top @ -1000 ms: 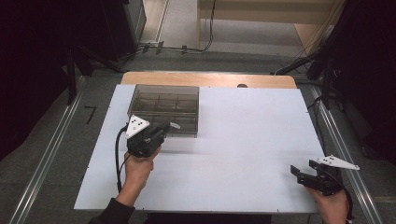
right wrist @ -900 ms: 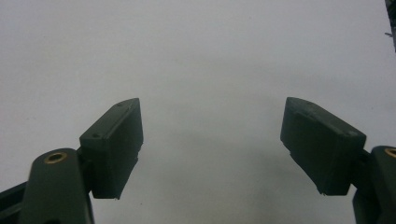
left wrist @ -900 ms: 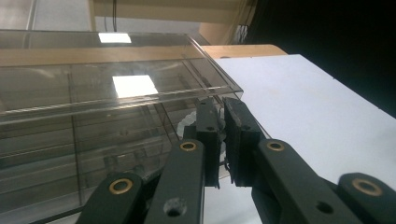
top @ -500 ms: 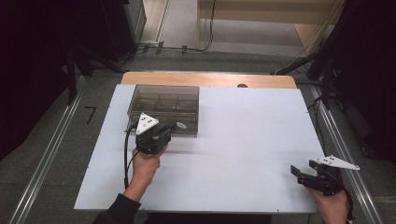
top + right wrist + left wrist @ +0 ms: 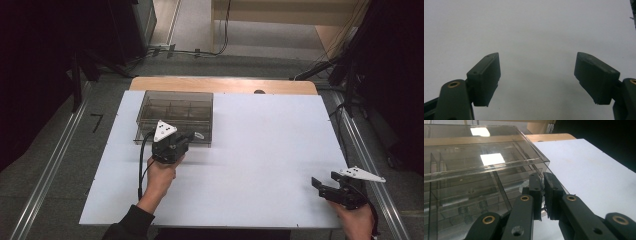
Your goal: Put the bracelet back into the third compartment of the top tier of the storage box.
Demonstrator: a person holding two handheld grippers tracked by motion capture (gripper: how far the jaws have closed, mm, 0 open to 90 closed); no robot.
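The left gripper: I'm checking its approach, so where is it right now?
In the high view the left gripper is left of centre on the white table, at the near front-right corner of the clear compartment box.

Overhead light falls evenly on the white table (image 5: 260, 150), while the surroundings stay nearly black. Two bright rectangular glares sit on the clear box (image 5: 474, 170) lid in the left gripper view. The right gripper (image 5: 537, 77) casts a soft shadow; its view looks slightly blurred, perhaps grainy.
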